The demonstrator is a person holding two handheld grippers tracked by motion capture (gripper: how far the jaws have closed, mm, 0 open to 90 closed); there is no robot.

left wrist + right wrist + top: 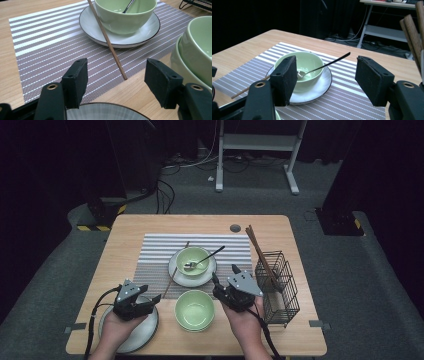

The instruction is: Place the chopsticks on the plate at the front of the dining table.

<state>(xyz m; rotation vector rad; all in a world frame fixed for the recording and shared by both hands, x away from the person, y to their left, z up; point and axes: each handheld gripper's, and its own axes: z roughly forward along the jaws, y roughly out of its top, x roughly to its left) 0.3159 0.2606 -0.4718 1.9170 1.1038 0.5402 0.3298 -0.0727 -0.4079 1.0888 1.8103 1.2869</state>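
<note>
Green bowl (299, 68) with spoon (324, 65): ahead of right gripper (325, 82), between wide, empty jaws. Left gripper (116, 82): agape, empty, low above grey plate (105, 112).

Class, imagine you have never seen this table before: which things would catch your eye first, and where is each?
First, the green bowl on a white plate mid-mat, a spoon resting in it and one chopstick leaning on the plate's rim. Nearer the person sit stacked green bowls. Both grippers, left over a grey plate and right beside the wire basket, have open jaws.
</note>
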